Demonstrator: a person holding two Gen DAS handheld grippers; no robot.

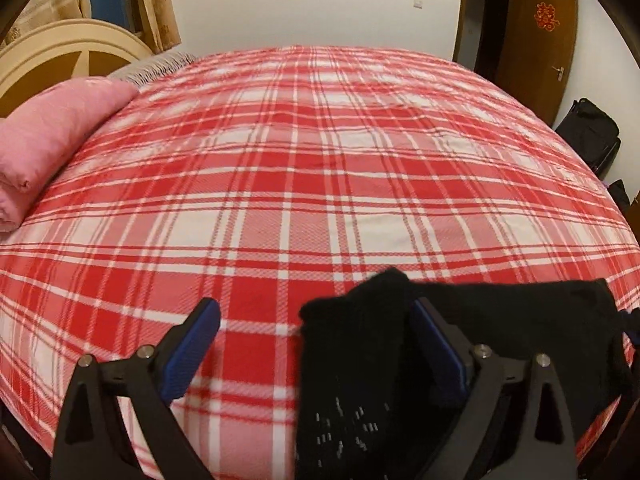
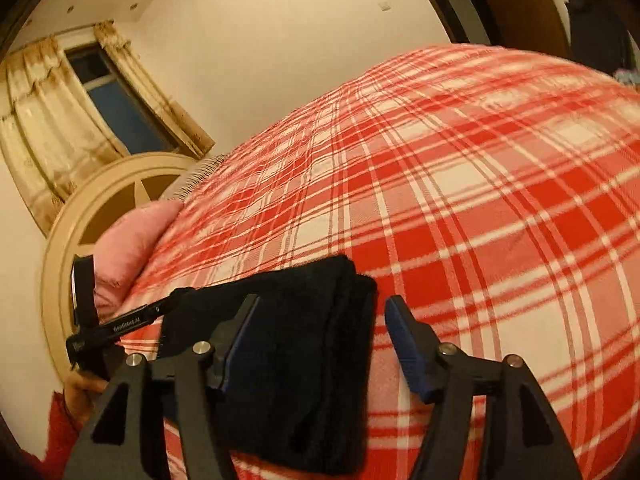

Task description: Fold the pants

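The black pants lie folded in a thick bundle on the red-and-white plaid bed cover, near its front edge. My left gripper stands open and wide. The bundle's left end sits between its fingers and drapes against the right finger, while the left finger is over bare cover. In the right wrist view the folded pants lie between the jaws of my right gripper. They rest against its left pad, and the right pad stands apart from the cloth, so it is open.
A pink folded quilt lies at the left by the cream headboard. A brown door and a black bag stand past the bed's right side. A hand with a red sleeve holds the left gripper.
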